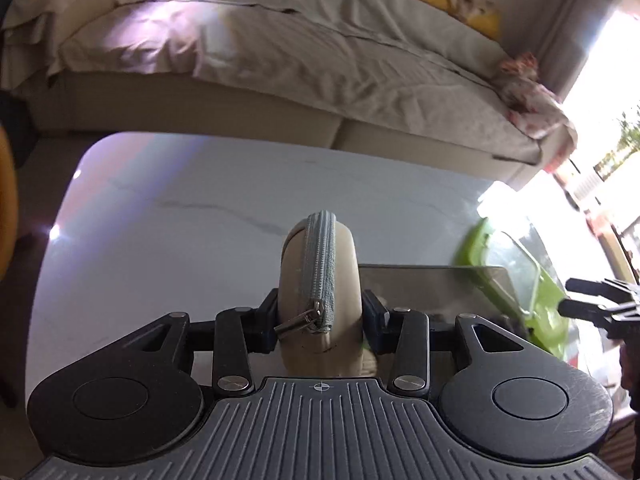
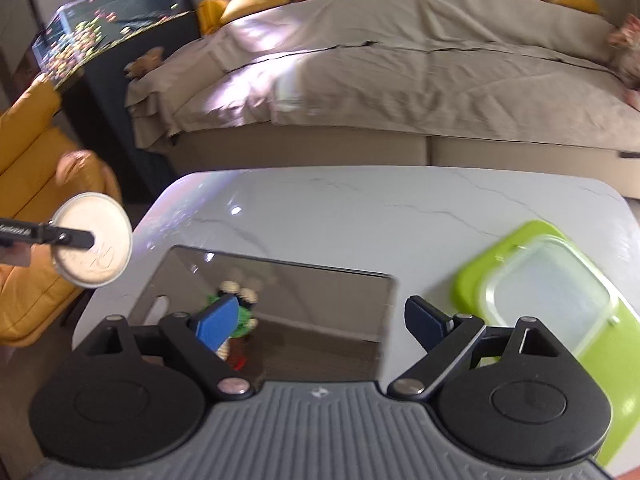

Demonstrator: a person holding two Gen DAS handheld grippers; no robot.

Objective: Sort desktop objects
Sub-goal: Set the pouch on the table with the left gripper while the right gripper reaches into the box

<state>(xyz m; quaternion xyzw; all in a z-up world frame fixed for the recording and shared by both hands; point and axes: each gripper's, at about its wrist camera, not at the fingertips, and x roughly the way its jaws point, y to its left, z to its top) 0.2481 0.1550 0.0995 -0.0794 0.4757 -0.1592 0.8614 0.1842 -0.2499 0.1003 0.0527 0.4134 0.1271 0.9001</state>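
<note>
Between the pads of my left hand-held gripper (image 1: 319, 326) sits a round beige zipper pouch (image 1: 319, 280), squeezed tight and held up above the white marble tabletop (image 1: 180, 220). Its grey zipper faces me. My right hand-held gripper (image 2: 320, 322) is wide apart and holds nothing. It hangs over a see-through tray (image 2: 320, 280) with a small toy figure (image 2: 236, 320) showing by its left finger. Just to the right lies a green lid (image 2: 620, 340) with a clear box (image 2: 548, 292) on it.
</note>
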